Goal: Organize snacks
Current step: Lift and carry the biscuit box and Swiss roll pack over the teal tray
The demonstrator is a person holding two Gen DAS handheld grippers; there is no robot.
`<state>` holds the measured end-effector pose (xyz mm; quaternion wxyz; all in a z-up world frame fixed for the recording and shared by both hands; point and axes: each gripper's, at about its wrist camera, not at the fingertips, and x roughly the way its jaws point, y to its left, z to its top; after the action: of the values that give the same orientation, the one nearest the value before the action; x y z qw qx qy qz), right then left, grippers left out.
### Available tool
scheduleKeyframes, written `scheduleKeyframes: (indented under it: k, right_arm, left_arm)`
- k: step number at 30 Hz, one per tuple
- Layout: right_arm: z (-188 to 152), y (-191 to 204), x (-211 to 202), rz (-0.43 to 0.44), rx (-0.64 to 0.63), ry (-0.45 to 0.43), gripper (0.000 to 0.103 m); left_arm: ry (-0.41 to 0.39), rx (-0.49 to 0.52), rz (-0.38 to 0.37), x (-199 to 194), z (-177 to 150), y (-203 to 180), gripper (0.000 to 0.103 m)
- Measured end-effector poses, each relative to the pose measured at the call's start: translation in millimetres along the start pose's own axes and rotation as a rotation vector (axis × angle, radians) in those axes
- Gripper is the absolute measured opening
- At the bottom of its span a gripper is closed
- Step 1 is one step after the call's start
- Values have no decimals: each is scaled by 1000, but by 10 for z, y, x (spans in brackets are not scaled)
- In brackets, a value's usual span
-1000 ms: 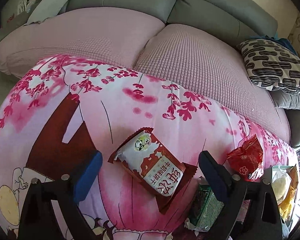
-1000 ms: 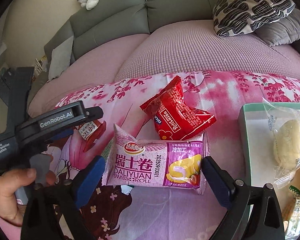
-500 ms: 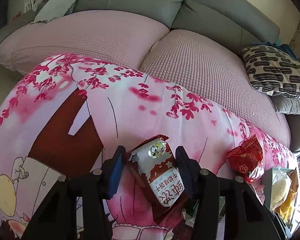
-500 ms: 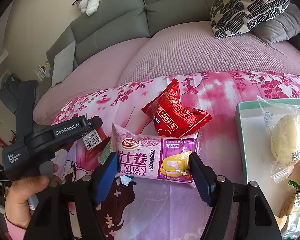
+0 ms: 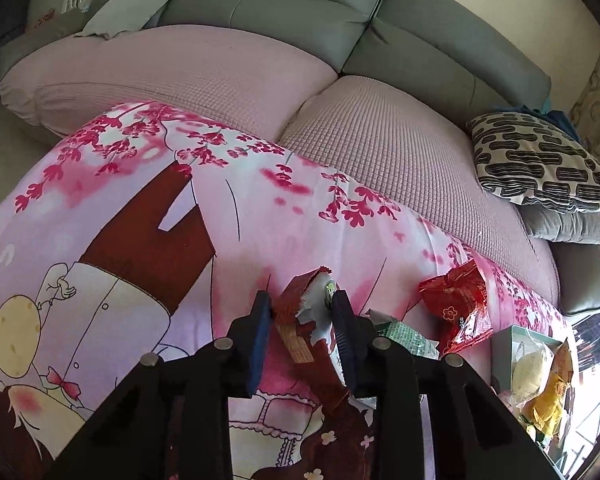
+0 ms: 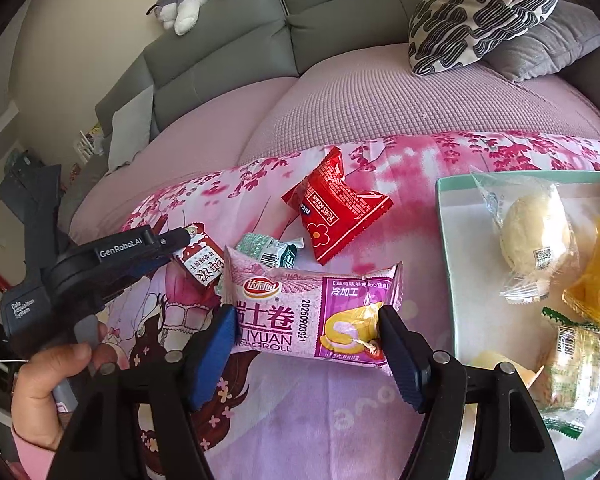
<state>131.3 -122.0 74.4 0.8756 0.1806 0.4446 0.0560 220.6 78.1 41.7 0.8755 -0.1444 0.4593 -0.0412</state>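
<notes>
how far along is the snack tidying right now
Done: several wrapped snacks, a pale round bun among them, already lie in the pale green tray. In hand: the left gripper is closing on the brown-and-white biscuit packet; the right gripper clamps the pink Swiss roll packet. Left: the red foil packet and small green-and-white packet remain on the floral pink sheet.
</notes>
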Motion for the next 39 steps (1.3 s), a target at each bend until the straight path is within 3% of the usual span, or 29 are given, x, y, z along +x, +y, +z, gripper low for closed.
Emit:
scheduleKeyframes:
  k: [13,16,19,23,25,28,30,34,39]
  right_arm:
    - [-5,-80,-63,-4,26,-3,74]
    - [-7,-92,-64,-6,27,-3,74]
    - [-11,-101,-53,-7,27,2,74]
    - [-15,-110,-51,-10,24,1,74]
    - [-11,-116,-57,-8,28,0,74]
    - [-6,-141,-71,-10,33,-5,74]
    - [-4,-156,-84,-10,35,-7,74]
    - [-4,-179,-92,-10,39,-6,74]
    - [-6,-180,-97,-8,40,-4,74]
  left_arm:
    - [15,-160,-165,-112,-267,253,29]
    - [29,-182,-136,-79,-288,324,30]
    - [36,-129,-63,-53,-262,308,31]
    - [59,40,27,6,-217,115,52]
    - [54,103,67,-3,-205,19,52]
    - [54,120,18,-52,-178,-40,53]
    - [52,159,9,-75,-163,-118,63]
    - [70,241,2,-41,-154,-286,68]
    - [117,356,109,67,-223,-390,70]
